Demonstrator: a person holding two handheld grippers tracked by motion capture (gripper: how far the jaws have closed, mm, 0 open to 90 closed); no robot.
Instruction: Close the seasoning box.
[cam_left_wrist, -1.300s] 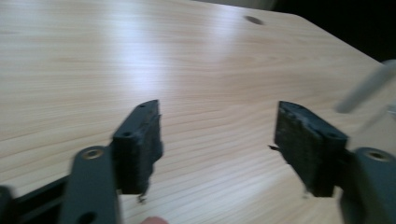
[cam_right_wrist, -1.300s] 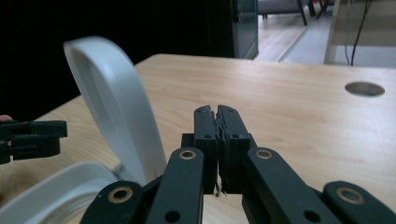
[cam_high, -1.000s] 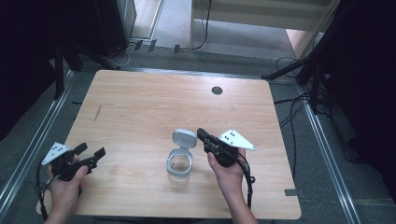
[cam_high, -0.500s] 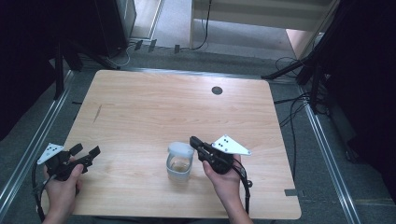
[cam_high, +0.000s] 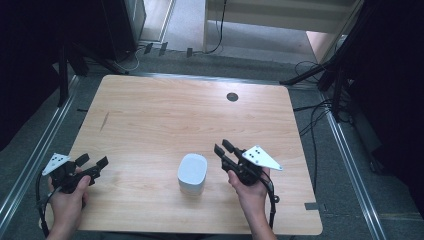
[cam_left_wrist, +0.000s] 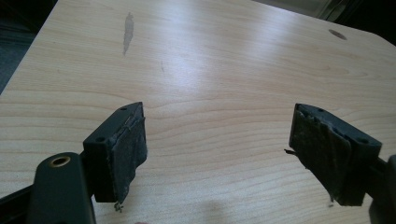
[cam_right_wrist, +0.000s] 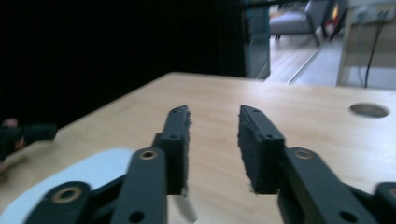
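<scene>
A pale wooden table (cam_high: 150, 115) bears a small white lidded tub (cam_high: 192, 173) near its front edge; the left gripper (cam_high: 92, 166) waits wide-jawed well left of the tub, and the right gripper (cam_high: 224, 148), just right of it, holds nothing, jaws narrowly parted, seemingly released.

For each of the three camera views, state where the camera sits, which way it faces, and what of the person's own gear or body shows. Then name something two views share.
High view: above the person's side, facing forward and down on the table; both hands, left gripper, right gripper.
Left gripper view: on that gripper, facing bare wood between wide jaws.
Right gripper view: low, facing across the table.
Shared: the white lidded container, also at the right gripper view's lower left.
</scene>
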